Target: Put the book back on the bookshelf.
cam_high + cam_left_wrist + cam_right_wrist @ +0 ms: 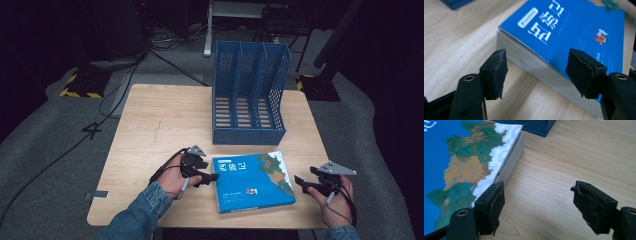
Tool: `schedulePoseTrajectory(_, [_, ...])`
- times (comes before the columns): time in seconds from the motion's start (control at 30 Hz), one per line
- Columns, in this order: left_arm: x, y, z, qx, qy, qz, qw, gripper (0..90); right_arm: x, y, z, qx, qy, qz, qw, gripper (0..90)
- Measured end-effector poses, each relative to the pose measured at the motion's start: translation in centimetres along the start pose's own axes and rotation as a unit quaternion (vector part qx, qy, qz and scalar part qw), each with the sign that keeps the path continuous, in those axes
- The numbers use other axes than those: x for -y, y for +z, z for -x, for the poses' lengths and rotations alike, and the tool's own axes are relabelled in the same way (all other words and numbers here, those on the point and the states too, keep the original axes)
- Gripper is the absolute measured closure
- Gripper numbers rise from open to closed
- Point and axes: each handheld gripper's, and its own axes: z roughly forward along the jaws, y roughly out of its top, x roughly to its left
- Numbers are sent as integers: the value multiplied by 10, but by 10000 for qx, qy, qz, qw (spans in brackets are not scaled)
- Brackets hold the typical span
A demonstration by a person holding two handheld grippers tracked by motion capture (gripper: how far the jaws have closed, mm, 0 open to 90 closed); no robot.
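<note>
A thick blue book (252,181) with white title characters and a map picture lies flat on the wooden table (160,125), near its front edge. My left gripper (210,177) is at the book's left edge, open. In the left gripper view the gripper (539,72) has its jaws on either side of the book's (564,32) page edge, and the pads do not touch it. My right gripper (299,181) is open just off the book's right edge. In the right gripper view the gripper (539,202) has bare table between its jaws, and one pad (492,202) is close to the book (461,165).
A blue three-slot file rack (248,95) stands upright behind the book, open side up. Its base shows as the rack (454,2) in the left gripper view and the rack (534,126) in the right gripper view. Cables and stand legs lie on the grey floor beyond the table.
</note>
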Motion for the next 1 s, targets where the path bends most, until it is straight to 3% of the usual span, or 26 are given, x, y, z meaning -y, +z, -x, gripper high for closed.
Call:
schedulePoseTrajectory(0.07, [2,6,1,24,-17,-79,10000,322,-3,0,-5,-141,-81,-36,9999,271])
schedulePoseTrajectory(0.17, [4,14,4,269,-113,-116,9995,310,-7,1,-13,-265,-208,-81,9994,271])
schedulePoseTrajectory(0.43, [4,16,10,123,-92,-105,9998,298,-19,-5,-33,-445,-490,-60,9978,272])
schedulePoseTrajectory(0.53, [3,13,12,6,50,-87,9999,366,-28,-7,-52,-672,-764,-30,9948,272])
schedulePoseTrajectory(0.57, [2,11,14,-30,129,-91,9999,366,-28,-7,-52,-672,-764,-30,9948,272])
schedulePoseTrajectory(0.67, [0,8,18,272,115,-123,9995,443,-32,-2,-67,-1130,-910,-128,9893,266])
schedulePoseTrajectory(0.83, [0,11,32,511,373,-277,9976,461,-31,8,-85,-1514,-1173,-257,9811,256])
schedulePoseTrajectory(0.93, [2,16,38,687,403,-443,9958,467,-31,11,-96,-1698,-1313,-296,9763,243])
schedulePoseTrajectory(1.0, [2,17,39,675,393,-436,9960,466,-31,14,-104,-1838,-1481,-316,9712,217])
